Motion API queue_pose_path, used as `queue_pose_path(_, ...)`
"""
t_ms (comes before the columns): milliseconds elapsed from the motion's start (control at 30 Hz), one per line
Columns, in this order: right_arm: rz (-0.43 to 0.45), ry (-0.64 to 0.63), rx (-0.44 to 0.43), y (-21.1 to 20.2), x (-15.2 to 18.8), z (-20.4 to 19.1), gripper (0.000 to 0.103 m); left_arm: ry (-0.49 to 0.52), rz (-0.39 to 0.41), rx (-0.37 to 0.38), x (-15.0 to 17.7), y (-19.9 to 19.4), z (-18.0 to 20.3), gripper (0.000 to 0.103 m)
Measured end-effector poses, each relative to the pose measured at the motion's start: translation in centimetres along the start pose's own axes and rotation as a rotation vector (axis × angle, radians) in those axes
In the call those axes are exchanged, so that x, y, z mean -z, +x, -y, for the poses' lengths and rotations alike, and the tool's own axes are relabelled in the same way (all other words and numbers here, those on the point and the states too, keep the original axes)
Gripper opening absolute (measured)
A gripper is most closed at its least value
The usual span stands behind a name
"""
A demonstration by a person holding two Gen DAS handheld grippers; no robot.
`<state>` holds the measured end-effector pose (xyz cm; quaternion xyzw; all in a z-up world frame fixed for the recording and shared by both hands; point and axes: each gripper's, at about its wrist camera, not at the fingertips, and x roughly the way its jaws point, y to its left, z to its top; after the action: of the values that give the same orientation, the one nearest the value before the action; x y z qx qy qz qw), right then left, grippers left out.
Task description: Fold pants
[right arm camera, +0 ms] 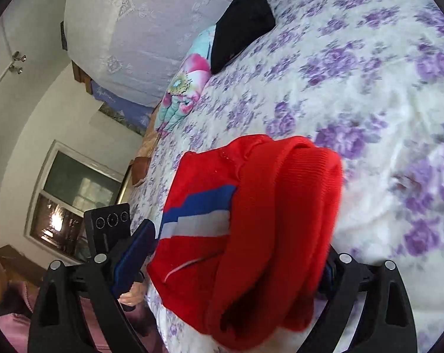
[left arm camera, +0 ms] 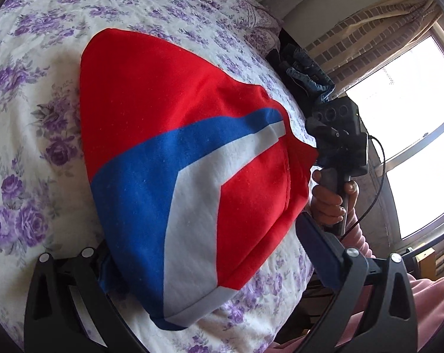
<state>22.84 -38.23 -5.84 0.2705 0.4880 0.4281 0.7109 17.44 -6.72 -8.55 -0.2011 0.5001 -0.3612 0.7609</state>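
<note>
**Q:** How wide does the left gripper point(left arm camera: 207, 264) stand, and what does it touch?

**A:** Its jaws are spread wide. The folded pants point(left arm camera: 175, 158), red with a blue and white chevron, fill the gap between them on the floral bedspread point(left arm camera: 30, 135). The left finger point(left arm camera: 104, 270) sits at the near left edge of the cloth; whether it presses the fabric cannot be told. The right finger point(left arm camera: 319, 253) stands clear, just beside the near right edge.

**Q:** And the right gripper?

**A:** In the left wrist view the right gripper point(left arm camera: 316, 144) sits at the far right corner of the pants, touching a pulled-out tip of red cloth, with the person's hand point(left arm camera: 331, 203) around its handle. In its own view the right gripper point(right arm camera: 236, 267) has a thick red roll of the pants point(right arm camera: 266, 235) bunched between its fingers. The left finger point(right arm camera: 133, 259) stands apart from the cloth; the right one is mostly hidden behind the roll, so the grip itself cannot be confirmed.

**Q:** Where do the pants lie overall?

**A:** Near the right edge of the bed, spanning from the left gripper to the right one.

**Q:** Anything else in view?

**A:** A black folded garment point(right arm camera: 242, 23) lies at the far side beside a bright floral pillow point(right arm camera: 183, 85); a window point(left arm camera: 413, 135) with a curtain point(left arm camera: 369, 35) stands to the right.
</note>
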Motion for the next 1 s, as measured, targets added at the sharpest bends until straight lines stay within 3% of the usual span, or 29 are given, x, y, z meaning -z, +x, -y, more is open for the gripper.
queue_pose_path(67, -0.028, -0.033, -0.001, 0.9, -0.5, -0.5, 0.095, 0.0, 0.008, 0.006, -0.5, 0.4, 0.0, 0.099)
queue_pose_path(200, -0.002, -0.049, 0.017, 1.1, -0.3, -1.0, 0.09, 0.01, 0.043, -0.006, -0.8, 1.0, 0.4, 0.099)
queue_pose_path(300, 0.029, -0.028, 0.053, 0.7, 0.0, -0.7, 0.07, 0.007, 0.07, -0.026, -0.5, 0.8, 0.7, 0.096)
queue_pose_path(367, 0.049, -0.002, 0.073, 0.5, 0.2, -0.4, 0.051, 0.015, 0.086, -0.076, -0.3, 0.5, 1.0, 0.082)
queue_pose_path(467, 0.077, 0.001, 0.082, 0.1, 0.8, -0.9, 0.042, 0.047, 0.103, -0.121, -0.1, -0.2, 1.7, 0.065)
queue_pose_path(567, 0.099, -0.029, 0.089, 0.1, 1.1, -2.3, 0.037, 0.092, 0.127, -0.158, 0.2, -1.0, 2.8, 0.051)
queue_pose_path(667, 0.121, -0.068, 0.087, -0.2, 1.3, -4.3, 0.036, 0.126, 0.148, -0.188, 0.6, -1.9, 3.7, 0.045)
queue_pose_path(867, 0.138, -0.138, 0.079, -0.5, 1.0, -8.1, 0.035, 0.193, 0.205, -0.225, 1.2, -4.4, 5.3, 0.044)
queue_pose_path(1000, 0.145, -0.178, 0.059, 0.5, -1.4, -10.2, 0.035, 0.239, 0.245, -0.249, -0.2, -6.5, 5.6, 0.044)
